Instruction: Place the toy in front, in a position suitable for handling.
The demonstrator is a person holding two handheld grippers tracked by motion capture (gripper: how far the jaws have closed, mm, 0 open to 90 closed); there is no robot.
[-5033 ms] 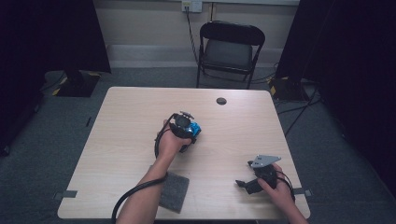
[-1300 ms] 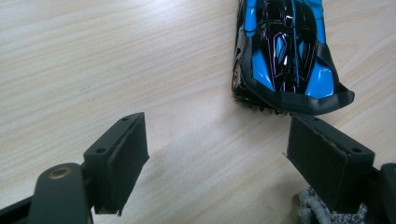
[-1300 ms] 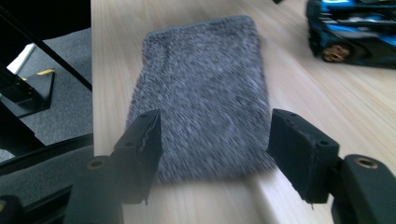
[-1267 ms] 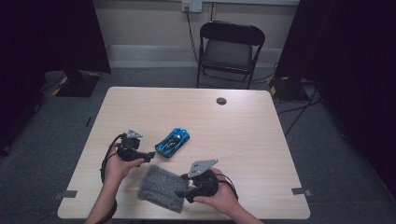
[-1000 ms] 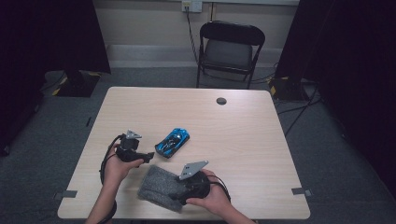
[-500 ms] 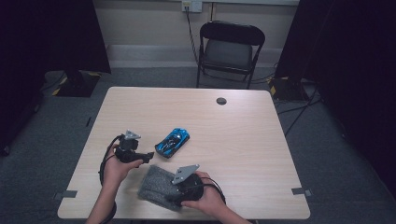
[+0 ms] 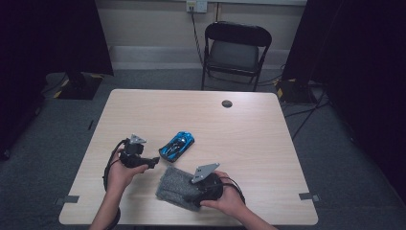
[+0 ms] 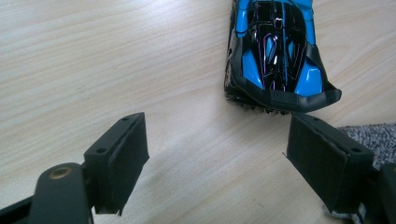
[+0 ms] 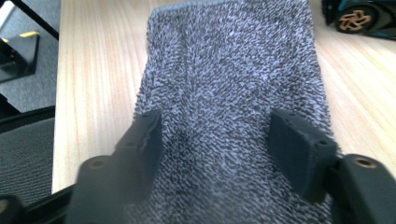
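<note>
Here, right claw (image 9: 212, 140) spread over grey cloth (image 9: 233, 79), jaws just opening, nothing pinched; soft, limp, light fabric; pinch six-o'clock edge.

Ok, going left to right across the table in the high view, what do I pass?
Left tongs → blue toy car → right tongs → black disc, far side.
</note>
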